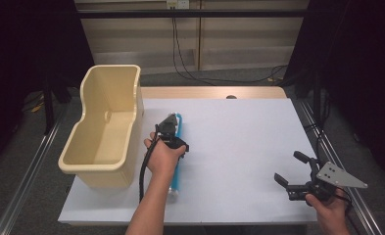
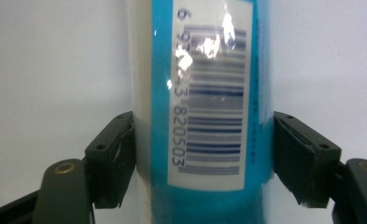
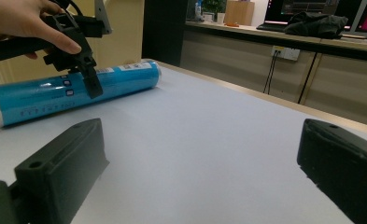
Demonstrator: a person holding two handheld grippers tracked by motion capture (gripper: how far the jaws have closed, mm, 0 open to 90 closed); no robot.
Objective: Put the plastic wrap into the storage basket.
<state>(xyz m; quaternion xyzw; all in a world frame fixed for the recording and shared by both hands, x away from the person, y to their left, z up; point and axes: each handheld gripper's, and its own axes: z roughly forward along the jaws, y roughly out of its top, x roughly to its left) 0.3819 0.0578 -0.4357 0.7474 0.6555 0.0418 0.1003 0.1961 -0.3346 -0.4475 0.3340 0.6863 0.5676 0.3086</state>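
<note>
The blue tube [image 1: 177, 152] is lying flat on the white table [image 1: 239, 147], beside the beige bin [image 1: 107, 127]. It is being straddled by the left gripper [image 2: 203, 154], pads seemingly barely touching. The right gripper [image 1: 291, 172] is being held spread, empty.

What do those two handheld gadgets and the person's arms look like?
Both are black plastic tools. The left gripper trails a thick black cable; its blocky jaw pads look scuffed and sit on olive-grey links with brass-coloured pivots. The right gripper carries a grey three-cornered plate with small holes. The forearms are bare, no sleeves in sight.
</note>
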